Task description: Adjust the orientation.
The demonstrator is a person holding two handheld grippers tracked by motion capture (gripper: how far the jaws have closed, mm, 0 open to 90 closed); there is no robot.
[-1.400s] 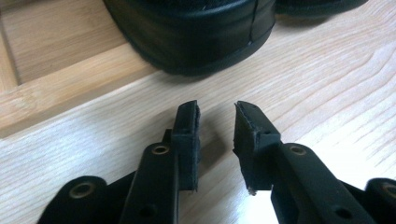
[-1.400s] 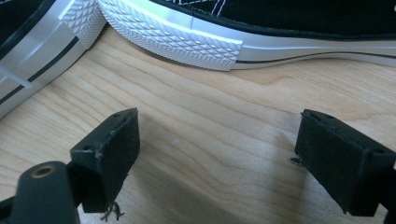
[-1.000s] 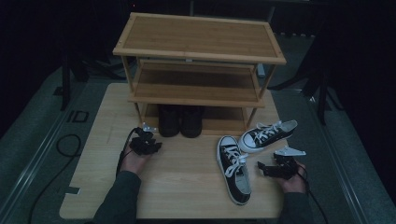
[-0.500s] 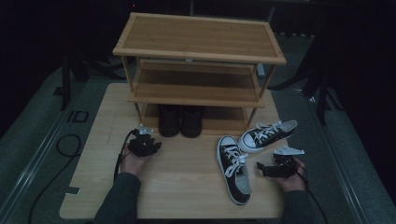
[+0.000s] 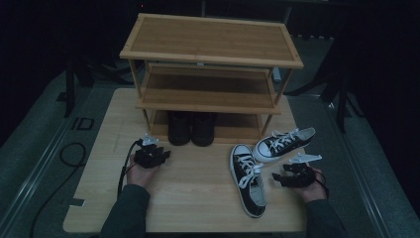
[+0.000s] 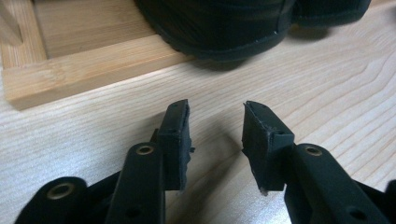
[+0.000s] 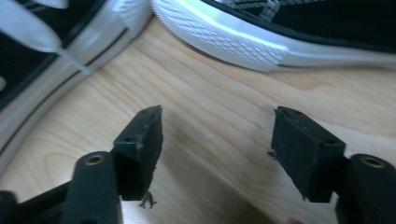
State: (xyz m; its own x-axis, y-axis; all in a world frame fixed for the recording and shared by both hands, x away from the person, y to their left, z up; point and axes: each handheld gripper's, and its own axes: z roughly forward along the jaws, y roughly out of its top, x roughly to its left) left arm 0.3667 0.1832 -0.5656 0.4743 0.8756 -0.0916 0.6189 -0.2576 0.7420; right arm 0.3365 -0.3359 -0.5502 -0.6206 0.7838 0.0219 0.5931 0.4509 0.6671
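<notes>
Sneakers (image 5: 250, 178), jaws empty (rack (image 5: 210, 47) overhead)

Dim room, grey floor (image 5: 44, 148), wooden table (image 5: 198, 198).

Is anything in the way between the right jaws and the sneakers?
Nothing visible. Bare table lies between the right gripper, jaws open and empty, and the two sneakers, which sit just ahead of it.

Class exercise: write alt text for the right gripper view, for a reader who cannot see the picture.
The right gripper hovers low over a pale wooden table, its two black jaws apart with nothing between them. Beyond the jaws lie two black-and-white sneakers: one sneaker's white rubber sole crosses the top, the other sneaker's sole edge runs down the left.
</notes>
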